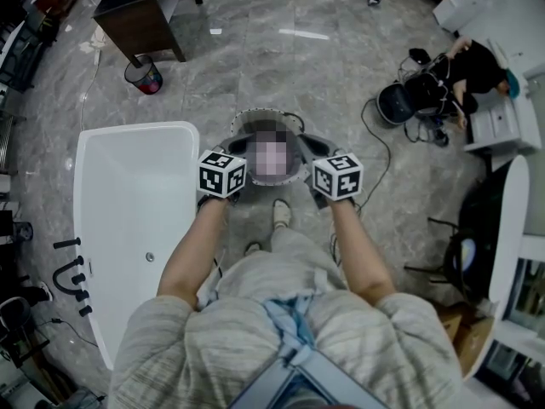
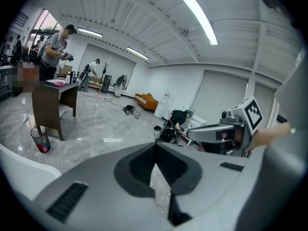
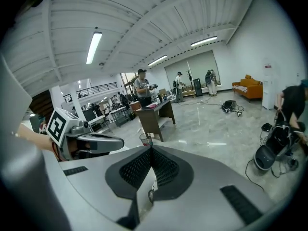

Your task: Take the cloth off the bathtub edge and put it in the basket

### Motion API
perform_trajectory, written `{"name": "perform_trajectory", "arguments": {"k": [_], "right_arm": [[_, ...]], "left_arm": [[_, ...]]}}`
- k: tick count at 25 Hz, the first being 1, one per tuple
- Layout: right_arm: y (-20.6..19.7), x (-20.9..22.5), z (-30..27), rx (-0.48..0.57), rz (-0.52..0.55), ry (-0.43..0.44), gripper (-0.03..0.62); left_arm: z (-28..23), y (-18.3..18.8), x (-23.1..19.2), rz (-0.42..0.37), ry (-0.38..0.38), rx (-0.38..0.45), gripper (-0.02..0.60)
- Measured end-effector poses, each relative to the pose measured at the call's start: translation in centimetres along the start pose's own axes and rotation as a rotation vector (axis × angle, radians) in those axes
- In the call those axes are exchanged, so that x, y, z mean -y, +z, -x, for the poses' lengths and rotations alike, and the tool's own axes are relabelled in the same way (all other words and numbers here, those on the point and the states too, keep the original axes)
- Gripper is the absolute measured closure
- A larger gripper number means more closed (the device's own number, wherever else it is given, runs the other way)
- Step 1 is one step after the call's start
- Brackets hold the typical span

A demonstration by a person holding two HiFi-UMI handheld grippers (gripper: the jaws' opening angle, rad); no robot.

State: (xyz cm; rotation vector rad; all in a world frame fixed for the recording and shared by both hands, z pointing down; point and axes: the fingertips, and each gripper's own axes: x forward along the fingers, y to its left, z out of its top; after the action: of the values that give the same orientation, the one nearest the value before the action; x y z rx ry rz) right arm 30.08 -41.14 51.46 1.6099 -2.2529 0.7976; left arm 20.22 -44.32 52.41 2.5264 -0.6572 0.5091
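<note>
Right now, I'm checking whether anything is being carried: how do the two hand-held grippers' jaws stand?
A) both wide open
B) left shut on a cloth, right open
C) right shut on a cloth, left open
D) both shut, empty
D: in their own views, the left hand-held gripper and the right hand-held gripper each show jaw tips meeting with nothing between them.

We look out over a large, bright hall with a polished grey marble floor [image 1: 255,49] and pale walls [image 2: 226,88]. Long tube lights [image 2: 199,18] run along a ribbed white ceiling [image 3: 144,13]. A dark wooden desk [image 1: 140,15] stands just beside a small waste bin [image 1: 143,76]. An orange sofa [image 2: 147,100] sits by the far wall.
</note>
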Motion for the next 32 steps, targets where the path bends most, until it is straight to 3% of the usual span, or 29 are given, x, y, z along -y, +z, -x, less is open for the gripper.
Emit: {"name": "perform_trajectory", "arguments": {"k": [32], "right_arm": [[0.4,-3.9,1.6,0.036,0.021,0.012,0.594]], "left_arm": [[4.9,0.3,0.5,0.0,0.029,0.069,0.578]]}}
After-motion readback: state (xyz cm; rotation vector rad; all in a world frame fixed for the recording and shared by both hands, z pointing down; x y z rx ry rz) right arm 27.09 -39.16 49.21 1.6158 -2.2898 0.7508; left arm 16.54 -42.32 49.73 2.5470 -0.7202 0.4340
